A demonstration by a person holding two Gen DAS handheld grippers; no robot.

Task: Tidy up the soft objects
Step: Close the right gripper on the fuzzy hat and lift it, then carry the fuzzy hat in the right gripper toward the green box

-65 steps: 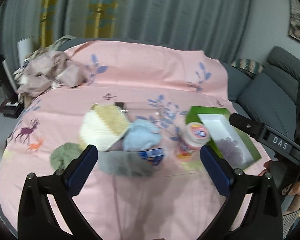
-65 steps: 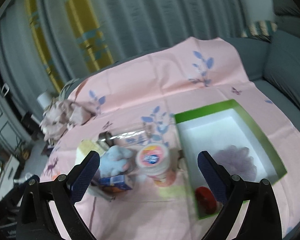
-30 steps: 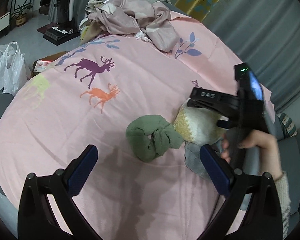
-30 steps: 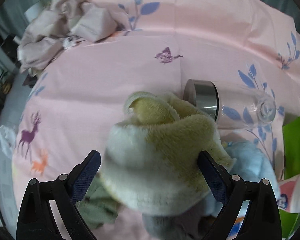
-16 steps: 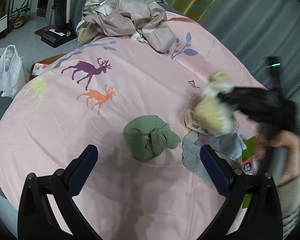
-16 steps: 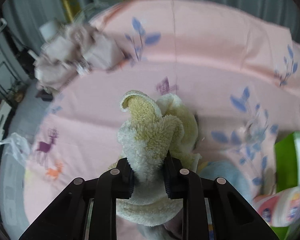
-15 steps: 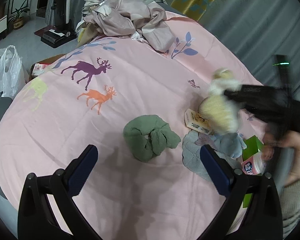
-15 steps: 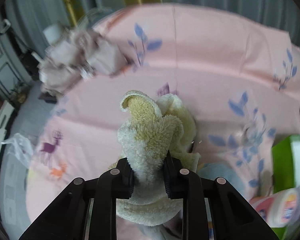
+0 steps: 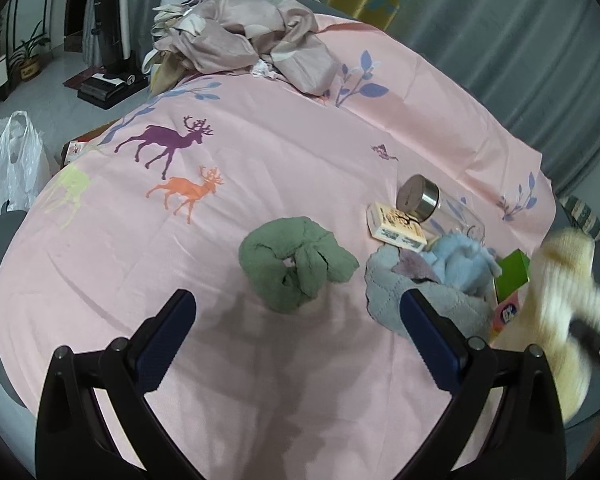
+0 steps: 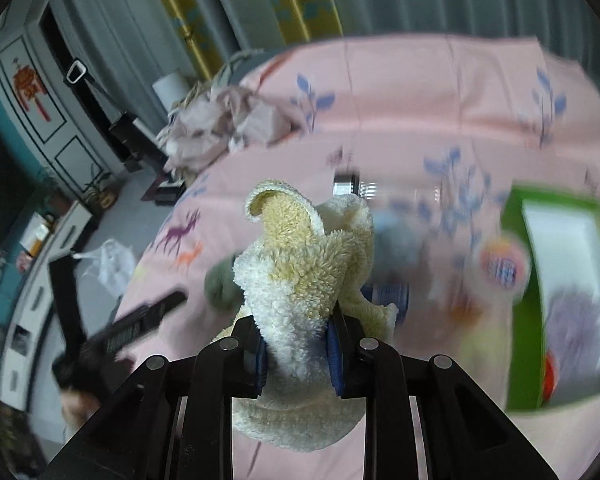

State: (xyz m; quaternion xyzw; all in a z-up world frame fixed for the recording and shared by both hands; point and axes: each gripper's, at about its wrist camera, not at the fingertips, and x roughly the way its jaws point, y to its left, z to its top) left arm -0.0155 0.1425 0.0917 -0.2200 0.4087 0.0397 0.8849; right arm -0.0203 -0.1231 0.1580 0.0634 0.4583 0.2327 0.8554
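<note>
My right gripper (image 10: 296, 350) is clamped narrow on the fluffy towel (image 10: 300, 280); left gripper (image 9: 296, 340) hangs wide, holding nothing.

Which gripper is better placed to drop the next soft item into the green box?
Right: the right gripper is clamped on the cream fleece cloth near the green box. The left gripper is open and empty over the green scrunchie.

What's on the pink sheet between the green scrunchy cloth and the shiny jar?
A small yellowish box lies there, touching the jar. The left wrist view shows it beside the green cloth.
</note>
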